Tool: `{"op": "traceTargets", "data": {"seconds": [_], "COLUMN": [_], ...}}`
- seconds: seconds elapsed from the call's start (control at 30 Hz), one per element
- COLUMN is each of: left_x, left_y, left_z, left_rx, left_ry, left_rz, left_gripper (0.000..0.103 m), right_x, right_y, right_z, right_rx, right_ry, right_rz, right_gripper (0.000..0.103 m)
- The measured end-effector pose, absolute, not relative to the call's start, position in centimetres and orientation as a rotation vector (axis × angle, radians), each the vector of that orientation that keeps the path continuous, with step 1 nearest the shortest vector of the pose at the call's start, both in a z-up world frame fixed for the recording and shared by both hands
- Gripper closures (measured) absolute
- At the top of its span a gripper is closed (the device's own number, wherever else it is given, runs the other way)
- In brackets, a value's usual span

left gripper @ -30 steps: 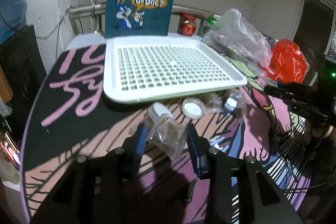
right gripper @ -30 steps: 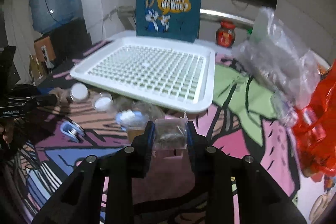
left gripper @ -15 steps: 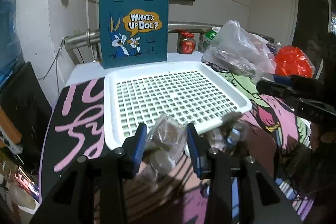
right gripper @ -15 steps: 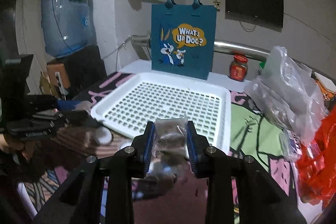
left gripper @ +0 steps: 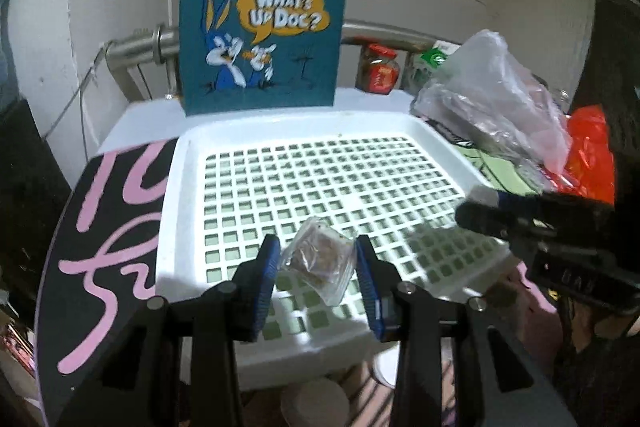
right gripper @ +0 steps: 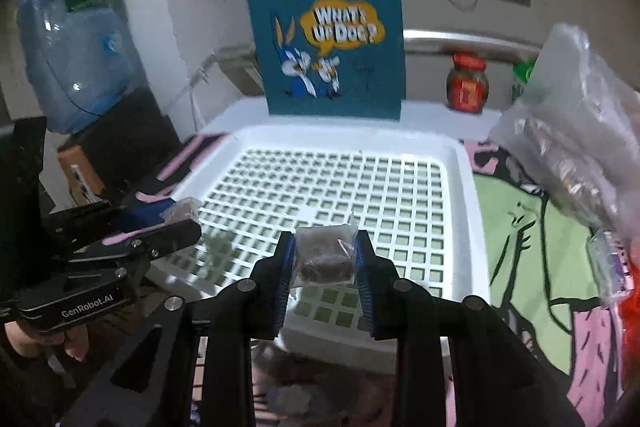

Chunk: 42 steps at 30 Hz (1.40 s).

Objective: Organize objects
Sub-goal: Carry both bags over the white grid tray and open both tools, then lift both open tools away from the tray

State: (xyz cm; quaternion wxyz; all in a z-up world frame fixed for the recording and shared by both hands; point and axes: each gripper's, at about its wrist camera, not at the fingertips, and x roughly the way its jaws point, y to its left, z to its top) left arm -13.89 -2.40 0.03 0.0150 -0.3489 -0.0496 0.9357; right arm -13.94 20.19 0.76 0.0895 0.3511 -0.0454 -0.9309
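Observation:
My left gripper (left gripper: 316, 259) is shut on a small clear packet of brown stuff (left gripper: 319, 259) and holds it above the near edge of the white slotted tray (left gripper: 240, 131). My right gripper (right gripper: 325, 259) is shut on a second small clear packet of brown stuff (right gripper: 326, 257), also held above the tray's near part (right gripper: 464, 187). The left gripper shows at the left of the right wrist view (right gripper: 176, 217); the right gripper shows at the right of the left wrist view (left gripper: 484, 207). The tray holds nothing.
A blue "What's Up Doc?" bag (left gripper: 260, 23) stands behind the tray. A red-lidded jar (left gripper: 378, 69), clear plastic bags (left gripper: 492, 99) and a red bag (left gripper: 590, 151) lie at the right. Small white-lidded jars (left gripper: 314, 403) sit on the table below the grippers. A water bottle (right gripper: 74, 43) stands far left.
Both grippers have lifted their packets off the table and moved forward over the near edge of the tray. The small jars stay on the table below.

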Motion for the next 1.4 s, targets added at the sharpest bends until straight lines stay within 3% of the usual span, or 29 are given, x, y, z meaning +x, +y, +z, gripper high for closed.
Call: {"op": "traceTargets", "data": {"seconds": [0.43, 0.57, 0.7, 1.07, 1.4], "left_x": [-15.3, -15.1, -14.6, -11.4, -8.8], "left_y": [-2.7, -2.9, -2.9, -5.2, -3.6], "left_z": [-2.9, -2.9, -2.3, 0.1, -1.0], "left_rx": [-1.233, -1.234, -1.195, -1.024, -1.010], "left_ry": [-0.157, -0.188, -0.191, -0.322, -0.186], "left_rz": [2.854, 2.848, 2.860, 2.951, 2.937], "left_gripper": [0.062, 0.047, 0.047, 0.045, 0.045], "right_x": [-16.0, -15.8, -14.9, -10.7, -7.6], "right_y": [21.2, 21.2, 21.2, 21.0, 21.1], "right_z": [-3.4, -3.2, -2.1, 1.4, 1.2], "right_rx": [1.259, 1.231, 1.139, 0.832, 0.752], "right_ry": [-0.121, -0.154, -0.173, -0.195, -0.151], "right_rz": [-2.754, -2.754, -2.793, -2.877, -2.891], "right_gripper": [0.072, 0.048, 0.029, 0.021, 0.019]}}
